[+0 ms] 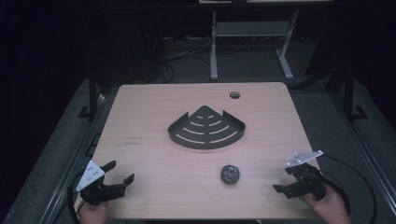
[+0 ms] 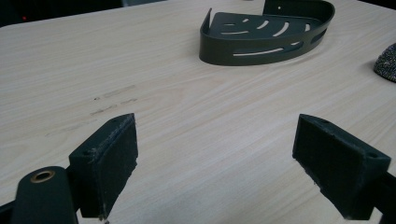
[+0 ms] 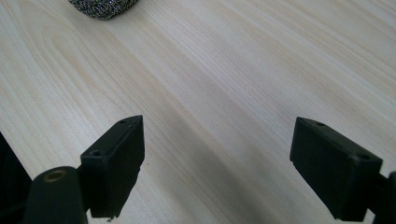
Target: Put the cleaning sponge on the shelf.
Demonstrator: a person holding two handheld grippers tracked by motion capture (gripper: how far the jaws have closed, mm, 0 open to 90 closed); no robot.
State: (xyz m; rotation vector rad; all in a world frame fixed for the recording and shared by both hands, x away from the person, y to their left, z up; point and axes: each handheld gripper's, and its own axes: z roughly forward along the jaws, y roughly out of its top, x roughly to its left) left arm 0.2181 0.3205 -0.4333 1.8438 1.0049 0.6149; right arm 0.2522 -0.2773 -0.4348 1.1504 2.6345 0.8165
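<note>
A dark metal corner caddy point(image 1: 205, 128) with slotted bottom lies at the middle of the wooden table point(image 1: 154, 102). A round steel-wool scrubber point(image 1: 230, 174) rests in front of it, nearer the person. My left gripper point(image 1: 120, 171) hovers at the near left corner, open and empty. In the left gripper view the left gripper point(image 2: 224, 158) points toward the caddy point(image 2: 266, 32), with the scrubber point(image 2: 386, 63) at the right edge. My right gripper point(image 1: 282, 179) is at the near right edge, open. The right gripper view has the right gripper point(image 3: 217, 163) over bare wood and the scrubber point(image 3: 103, 7) far ahead, top left.
A round cable hole point(image 1: 234, 95) sits near the table's far edge. Beyond the table stands a white-legged frame point(image 1: 214, 46) on a dark floor with cables. Bare wood lies between both grippers and the scrubber.
</note>
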